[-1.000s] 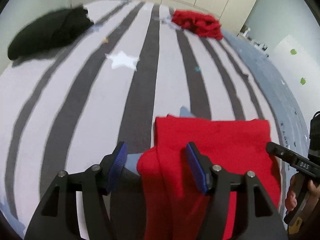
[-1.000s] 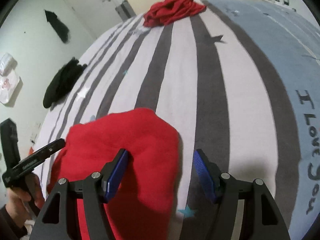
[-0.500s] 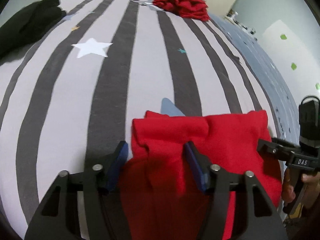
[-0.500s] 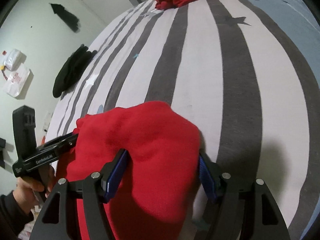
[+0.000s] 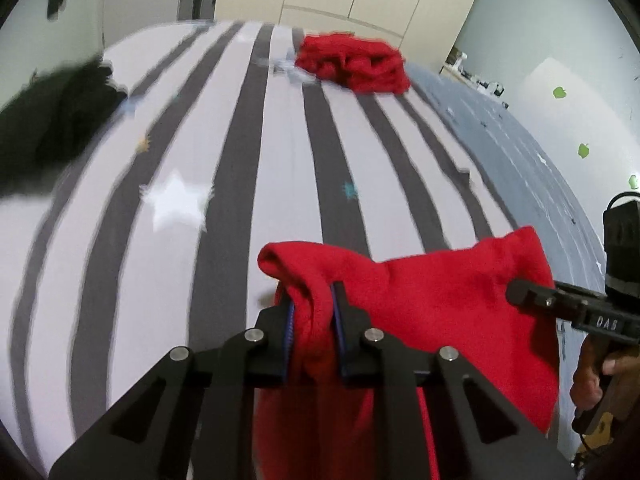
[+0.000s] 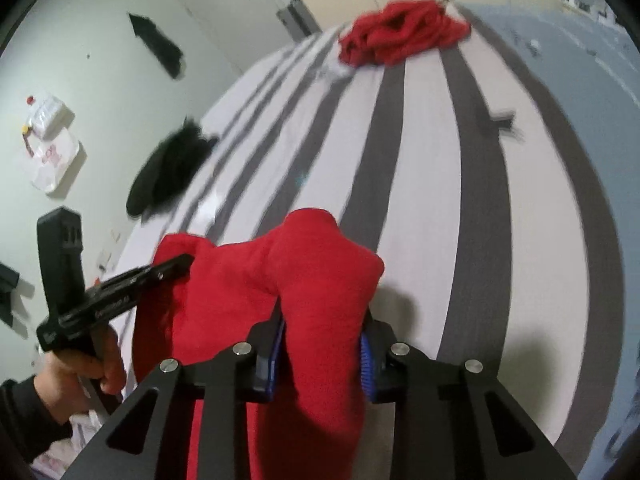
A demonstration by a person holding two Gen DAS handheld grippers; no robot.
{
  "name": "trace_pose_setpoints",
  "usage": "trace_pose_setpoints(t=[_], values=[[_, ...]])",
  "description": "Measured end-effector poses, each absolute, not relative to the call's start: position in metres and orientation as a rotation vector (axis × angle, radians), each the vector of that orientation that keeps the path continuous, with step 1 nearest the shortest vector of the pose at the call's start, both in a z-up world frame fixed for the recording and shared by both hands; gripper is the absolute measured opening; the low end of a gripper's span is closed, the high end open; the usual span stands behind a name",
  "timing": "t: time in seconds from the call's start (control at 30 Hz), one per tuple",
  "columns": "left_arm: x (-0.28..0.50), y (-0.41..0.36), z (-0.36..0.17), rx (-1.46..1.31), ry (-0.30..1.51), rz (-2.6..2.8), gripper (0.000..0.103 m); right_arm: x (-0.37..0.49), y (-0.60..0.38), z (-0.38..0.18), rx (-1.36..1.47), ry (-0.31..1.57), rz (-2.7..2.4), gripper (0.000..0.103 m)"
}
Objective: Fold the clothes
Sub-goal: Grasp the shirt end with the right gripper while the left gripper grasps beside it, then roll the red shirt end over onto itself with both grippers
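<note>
Where both fingers stood wide, they have just closed on the red garment (image 5: 440, 292), apparently lifting it.

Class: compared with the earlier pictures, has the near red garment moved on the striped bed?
Yes. The red garment, which lay flat on the striped bedcover, is now bunched and raised off it, pinched by the left gripper and right gripper.

Both grippers are tilted downward — the left gripper (image 5: 313, 308) and right gripper (image 6: 322, 344) have just been closing, red cloth (image 5: 432, 312) pinched between the jaws.
</note>
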State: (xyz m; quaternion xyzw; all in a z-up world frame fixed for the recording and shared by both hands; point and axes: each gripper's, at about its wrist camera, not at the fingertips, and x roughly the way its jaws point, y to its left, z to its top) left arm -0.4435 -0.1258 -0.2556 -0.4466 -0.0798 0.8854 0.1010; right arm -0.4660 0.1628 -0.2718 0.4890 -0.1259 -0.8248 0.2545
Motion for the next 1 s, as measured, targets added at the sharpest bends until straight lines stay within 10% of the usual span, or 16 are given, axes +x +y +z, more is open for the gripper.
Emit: trace_pose_setpoints(t=[0.37,0.5,1.0], values=[[-0.498,-0.136,-0.285,-1.594,-0.281,2.626,0.026,-0.538,0.153,-0.273,1.374,-0.257,-2.250,0.027],[-0.467,-0.161,-0.279,-1.486,-0.460,2.713,0.066,-0.537,0.166,-0.281,1.390,-0.290,-2.242,0.029],[-0.496,-0.148,-0.322,-1.508,-0.441,2.507,0.070,-0.536,0.179,-0.313,1.473,-0.268,-2.194,0.050]])
